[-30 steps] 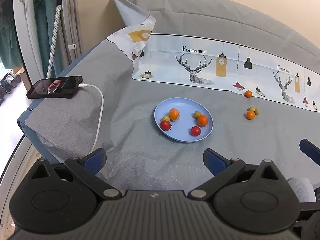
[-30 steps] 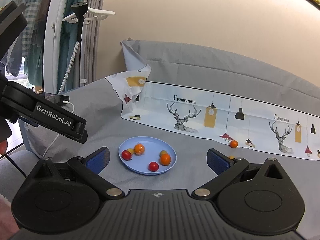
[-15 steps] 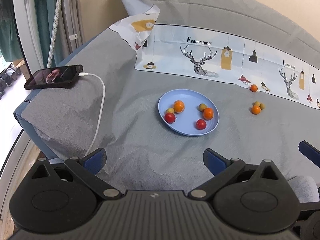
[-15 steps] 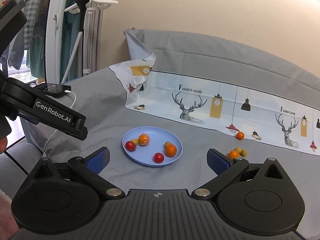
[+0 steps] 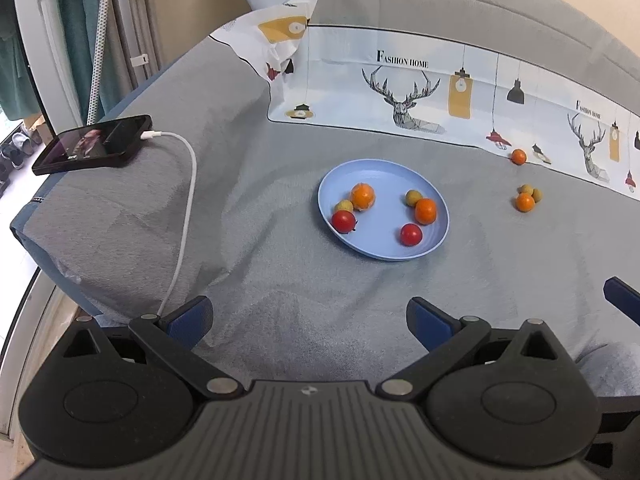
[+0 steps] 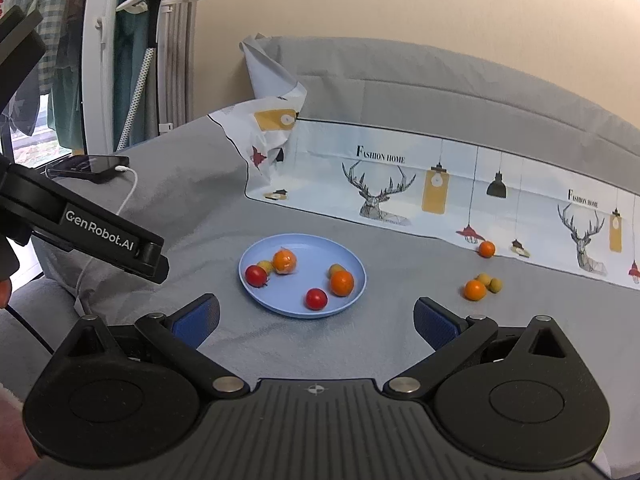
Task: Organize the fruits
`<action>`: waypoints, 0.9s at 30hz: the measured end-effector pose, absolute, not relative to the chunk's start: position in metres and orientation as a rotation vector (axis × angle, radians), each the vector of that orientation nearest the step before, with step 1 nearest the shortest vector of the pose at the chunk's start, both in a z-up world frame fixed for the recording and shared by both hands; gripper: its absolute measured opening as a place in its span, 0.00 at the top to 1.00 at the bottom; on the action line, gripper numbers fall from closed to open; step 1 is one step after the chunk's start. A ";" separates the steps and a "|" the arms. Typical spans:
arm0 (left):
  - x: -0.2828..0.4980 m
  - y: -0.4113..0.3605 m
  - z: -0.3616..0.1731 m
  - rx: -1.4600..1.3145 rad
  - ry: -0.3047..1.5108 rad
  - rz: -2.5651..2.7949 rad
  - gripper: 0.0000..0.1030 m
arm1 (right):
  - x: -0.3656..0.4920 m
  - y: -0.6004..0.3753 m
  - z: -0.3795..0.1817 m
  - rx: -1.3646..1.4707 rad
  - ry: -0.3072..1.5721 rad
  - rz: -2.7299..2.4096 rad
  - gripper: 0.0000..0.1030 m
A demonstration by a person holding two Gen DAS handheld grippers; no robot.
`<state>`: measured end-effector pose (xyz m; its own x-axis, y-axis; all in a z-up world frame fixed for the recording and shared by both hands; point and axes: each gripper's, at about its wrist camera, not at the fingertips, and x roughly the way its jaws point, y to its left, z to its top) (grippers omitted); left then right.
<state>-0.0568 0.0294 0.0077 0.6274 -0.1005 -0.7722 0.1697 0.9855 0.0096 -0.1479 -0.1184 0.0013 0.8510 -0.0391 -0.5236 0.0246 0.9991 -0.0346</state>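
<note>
Since both hand-held grippers are released and holding nothing, work the scene left to right and keep it simple. Far left, the phone [image 5: 94, 145] and its charging cable [image 5: 185, 216] sit on the raised fold of grey bedding; keep your left hand-held gripper [image 5: 308, 322] clear of that cable, it looks easy to snag. Mid-scene, the blue plate [image 6: 352, 260] lies on the soft grey bed cover and already carries six fruits: two red, two orange, two small yellow-green. Right of it, well apart from the plate, four fruits are still loose: an orange one [image 6: 475, 290] touching two small yellow-green ones [image 6: 490, 281], and further back a lone orange fruit [image 6: 487, 249] at the edge of the deer-print cloth [image 6: 400, 184]. Your right hand-held gripper [image 6: 316, 322] is the nearer one, jaws wide, so I'd use it. Take the near orange fruit first. Come down from above with the pads straddling it so you don't knock the two neighbours rolling. Squeeze lightly: round fruit on a soft cover will likely squirt out or sink. Release low over a bare patch of the plate so nothing already there gets bumped off.
</note>
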 end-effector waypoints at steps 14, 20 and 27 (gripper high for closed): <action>-0.031 0.006 -0.004 0.128 0.926 -0.149 0.00 | -0.124 -0.149 -0.018 0.062 0.593 -0.109 0.01; -0.015 -0.026 -0.009 0.158 0.949 -0.189 0.00 | -0.116 -0.187 -0.029 0.122 0.595 -0.215 0.01; 0.022 -0.109 -0.020 0.232 0.927 -0.330 0.00 | -0.096 -0.282 -0.055 0.146 0.596 -0.479 0.01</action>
